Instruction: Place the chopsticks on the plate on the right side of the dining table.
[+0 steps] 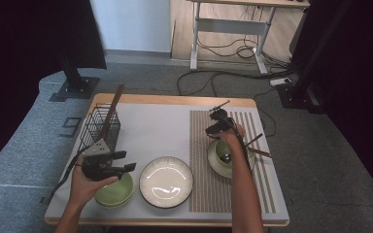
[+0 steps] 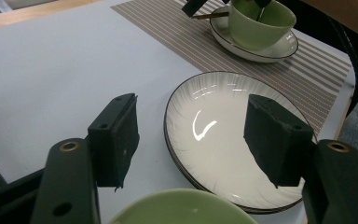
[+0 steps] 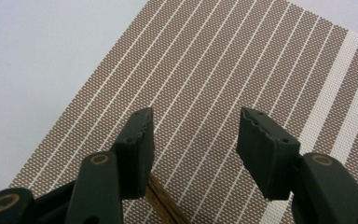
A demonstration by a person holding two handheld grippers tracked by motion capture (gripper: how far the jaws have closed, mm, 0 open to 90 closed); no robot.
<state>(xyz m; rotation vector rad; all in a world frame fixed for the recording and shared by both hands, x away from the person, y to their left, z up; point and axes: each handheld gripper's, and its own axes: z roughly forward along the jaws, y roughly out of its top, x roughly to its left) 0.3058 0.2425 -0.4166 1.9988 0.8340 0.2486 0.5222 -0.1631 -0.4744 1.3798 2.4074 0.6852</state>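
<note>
My left gripper [image 1: 127,161] hovers open over a green bowl [image 1: 114,191] at the table's front left, with nothing between its jaws. In the left gripper view the jaws frame a white plate [image 2: 214,140], and the bowl's rim [image 2: 182,207] shows below. My right gripper [image 1: 217,121] is held open and empty above a brown striped placemat [image 1: 209,189]. Just behind it stands a green cup [image 1: 225,151] on a saucer [image 1: 212,162]. In the right gripper view the open gripper [image 3: 198,130] looks down on the placemat's stripes [image 3: 205,60], with a wooden stick [image 3: 165,207] at the bottom edge.
A black wire basket [image 1: 97,127] with a long wooden stick [image 1: 112,109] in it stands at the back left. Brown chopsticks [image 1: 258,149] lie beside the saucer on the right. The cup [image 2: 258,23] holds a dark utensil. A white mat [image 1: 160,131] covers the table's middle.
</note>
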